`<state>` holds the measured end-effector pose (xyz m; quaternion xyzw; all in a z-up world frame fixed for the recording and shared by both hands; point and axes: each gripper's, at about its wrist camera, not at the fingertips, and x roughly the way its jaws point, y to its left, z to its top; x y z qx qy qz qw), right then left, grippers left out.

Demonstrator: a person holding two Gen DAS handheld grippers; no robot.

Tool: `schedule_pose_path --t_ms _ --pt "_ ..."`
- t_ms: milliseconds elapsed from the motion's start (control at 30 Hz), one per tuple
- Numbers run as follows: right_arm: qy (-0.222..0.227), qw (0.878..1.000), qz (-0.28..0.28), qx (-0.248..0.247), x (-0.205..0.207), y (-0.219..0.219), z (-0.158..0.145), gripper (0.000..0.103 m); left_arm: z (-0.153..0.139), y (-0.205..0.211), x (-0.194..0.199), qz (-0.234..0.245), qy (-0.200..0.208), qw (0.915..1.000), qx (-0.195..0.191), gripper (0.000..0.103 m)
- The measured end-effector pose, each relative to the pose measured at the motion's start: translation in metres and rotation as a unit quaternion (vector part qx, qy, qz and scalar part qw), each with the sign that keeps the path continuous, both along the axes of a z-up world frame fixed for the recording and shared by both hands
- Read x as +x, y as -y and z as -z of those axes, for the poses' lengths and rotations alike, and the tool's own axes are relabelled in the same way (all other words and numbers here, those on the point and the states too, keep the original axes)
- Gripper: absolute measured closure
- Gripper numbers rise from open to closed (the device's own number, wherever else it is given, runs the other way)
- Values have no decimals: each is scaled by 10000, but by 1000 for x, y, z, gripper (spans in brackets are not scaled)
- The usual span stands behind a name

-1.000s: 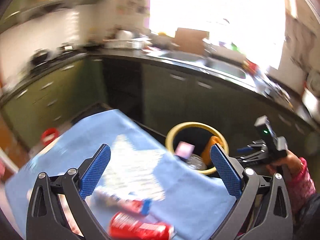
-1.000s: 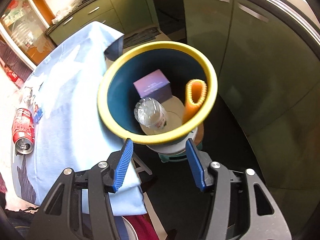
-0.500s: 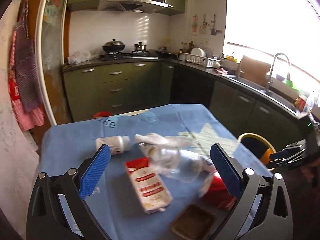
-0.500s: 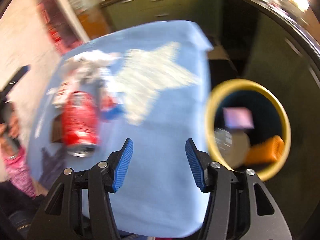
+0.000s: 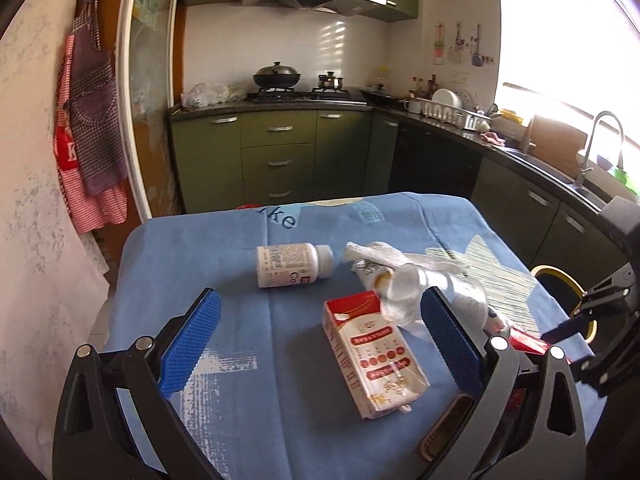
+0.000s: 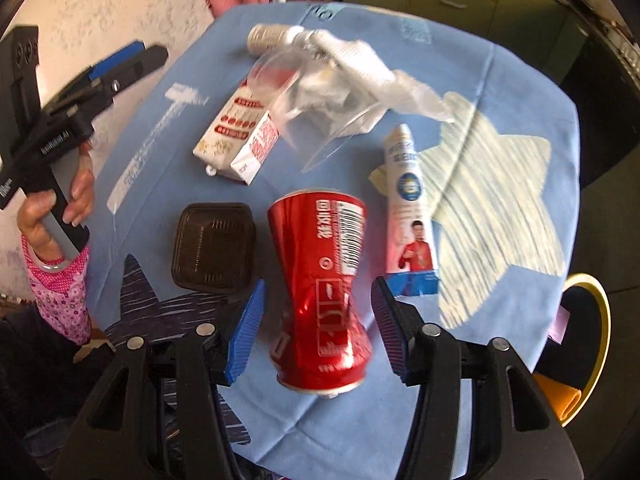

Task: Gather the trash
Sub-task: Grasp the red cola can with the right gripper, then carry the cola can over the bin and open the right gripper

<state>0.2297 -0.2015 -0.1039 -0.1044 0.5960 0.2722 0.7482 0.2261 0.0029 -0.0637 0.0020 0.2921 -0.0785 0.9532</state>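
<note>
A crushed red can (image 6: 324,292) lies on the blue tablecloth (image 6: 500,92). My right gripper (image 6: 318,328) is open and its jaws stand on either side of the can's near half without touching it. A red-and-white carton (image 6: 236,140) (image 5: 374,354), a clear plastic cup (image 6: 308,100), a tube (image 6: 410,208), a dark tray (image 6: 214,250), a white bottle (image 5: 294,264) and crumpled white wrap (image 5: 400,258) also lie there. My left gripper (image 5: 316,340) is open and empty above the cloth, short of the carton. The yellow-rimmed bin (image 6: 588,344) stands beside the table at the right.
Green kitchen cabinets (image 5: 276,160) and a stove with pots (image 5: 276,76) run behind the table. A sink and tap (image 5: 600,148) are at the right under a bright window. Aprons (image 5: 88,120) hang on the left wall. The bin holds an orange item (image 6: 560,396).
My right gripper swung from above the bin to the table and now straddles the red can. My left gripper turned from the bin toward the table and steadied over the carton.
</note>
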Motion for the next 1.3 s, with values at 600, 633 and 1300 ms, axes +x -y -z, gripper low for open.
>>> schedule_pose_path --t_ms 600,633,1300 --pt "-5 9974 -248 -678 -7 -29 45 56 0 -5 -2 -44 -63 9999 -106 5" --pt "9 9977 -223 -640 -9 -26 44 56 0 -4 -2 -45 -72 9999 -97 5" --pt "180 9677 2492 -322 19 196 -8 56 3 11 -3 236 -71 9997 -55 5"
